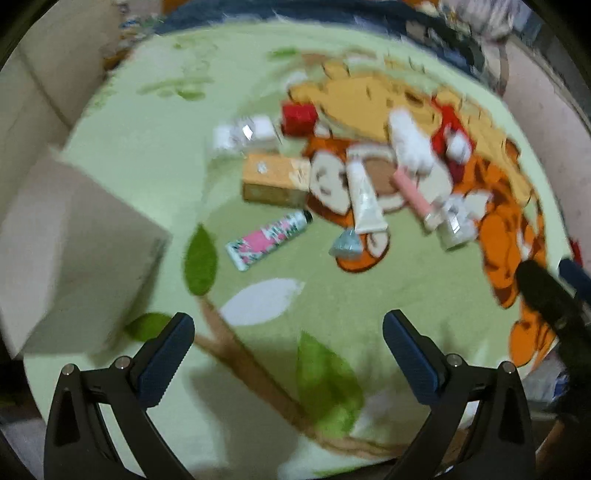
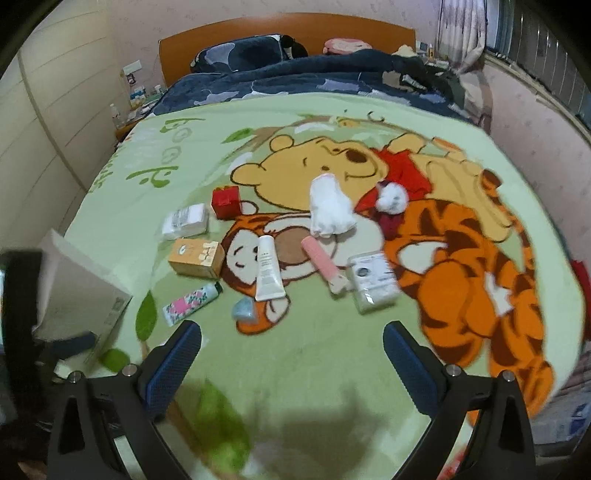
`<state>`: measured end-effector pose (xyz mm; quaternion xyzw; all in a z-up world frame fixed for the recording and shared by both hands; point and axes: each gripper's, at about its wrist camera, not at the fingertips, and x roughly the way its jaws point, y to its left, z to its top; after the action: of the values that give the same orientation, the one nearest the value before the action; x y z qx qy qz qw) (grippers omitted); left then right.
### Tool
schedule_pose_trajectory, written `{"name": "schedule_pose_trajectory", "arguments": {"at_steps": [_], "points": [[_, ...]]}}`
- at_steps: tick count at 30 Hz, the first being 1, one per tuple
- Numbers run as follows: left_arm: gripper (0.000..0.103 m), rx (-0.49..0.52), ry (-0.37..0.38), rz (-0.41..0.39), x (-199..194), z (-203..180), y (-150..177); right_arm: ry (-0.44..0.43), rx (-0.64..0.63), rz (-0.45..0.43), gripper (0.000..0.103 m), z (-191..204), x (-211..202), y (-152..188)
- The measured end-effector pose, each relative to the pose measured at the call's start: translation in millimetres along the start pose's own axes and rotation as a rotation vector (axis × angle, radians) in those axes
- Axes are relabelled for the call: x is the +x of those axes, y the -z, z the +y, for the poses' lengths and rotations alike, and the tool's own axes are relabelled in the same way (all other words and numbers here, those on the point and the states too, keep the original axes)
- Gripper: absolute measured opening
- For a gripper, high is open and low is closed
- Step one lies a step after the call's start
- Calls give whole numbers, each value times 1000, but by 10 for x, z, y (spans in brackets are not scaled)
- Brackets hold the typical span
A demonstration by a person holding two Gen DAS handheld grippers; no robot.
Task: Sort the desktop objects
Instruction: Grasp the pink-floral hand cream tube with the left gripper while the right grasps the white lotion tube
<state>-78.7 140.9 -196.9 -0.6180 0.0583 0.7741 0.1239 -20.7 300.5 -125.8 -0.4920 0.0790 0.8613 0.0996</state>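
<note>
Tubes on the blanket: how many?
3. The floral tube lies nearest the grey box; the white tube is mid-cluster on the monkey print; the pink tube lies to its right, beside a clear packet. Others could be hidden.

A blanket (image 2: 332, 354) covered the bed (image 2: 284, 33), and the things lay in a loose cluster on it. At the back left stood a cube box (image 2: 226, 202); just left and in front of it lay a packet (image 2: 185, 222). In front of the packet sat a carton (image 2: 197, 257), and nearer still a lighter (image 2: 192, 300). Right of the carton lay a tube (image 2: 268, 270), with a small jar (image 2: 244, 309) at its near end. Right of the tube lay a roller (image 2: 322, 265), a glove (image 2: 330, 206) behind it. A pouch (image 2: 373, 281) lay just right of the roller. A large box (image 2: 79, 295) stood at the blanket's left edge.
</note>
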Motion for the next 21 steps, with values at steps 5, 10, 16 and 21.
{"name": "schedule_pose_trajectory", "arguments": {"at_steps": [5, 10, 16, 21], "points": [[94, 27, -72, -20, 622, 9, -113, -27, 9, 3, 101, 4, 649, 39], [95, 65, -101, -31, 1094, 59, -242, -9, -25, -6, 101, 76, 1132, 27], [95, 83, -71, -54, 1426, 133, -326, -20, -53, 22, 101, 148, 1660, -131], [95, 105, -46, -91, 1504, 143, -405, -37, -96, 36, 101, 272, 1942, -240]]}}
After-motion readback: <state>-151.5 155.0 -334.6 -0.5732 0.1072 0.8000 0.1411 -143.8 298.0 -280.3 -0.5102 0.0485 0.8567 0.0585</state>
